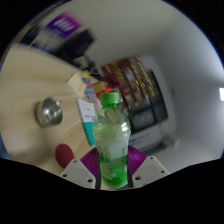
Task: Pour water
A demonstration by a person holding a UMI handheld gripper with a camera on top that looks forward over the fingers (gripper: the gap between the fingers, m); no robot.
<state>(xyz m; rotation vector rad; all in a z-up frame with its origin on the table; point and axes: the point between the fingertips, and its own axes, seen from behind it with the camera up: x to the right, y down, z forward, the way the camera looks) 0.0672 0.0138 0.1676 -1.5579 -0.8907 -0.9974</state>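
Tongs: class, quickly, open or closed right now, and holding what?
Tongs: closed on the green bottle, one purple pad at each side.

Bright, even indoor light fills the room; a white glare spot marks the far wall (219,93). Fisheye distortion bends the edges, and the background is softly blurred.

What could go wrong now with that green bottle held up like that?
The green bottle sits between the gripper fingers, well above the table; if the grip slips, it could drop. The metal cup lies off to one side, so a tilt begun here might spill water beside it. The green cap looks on, which would block pouring.
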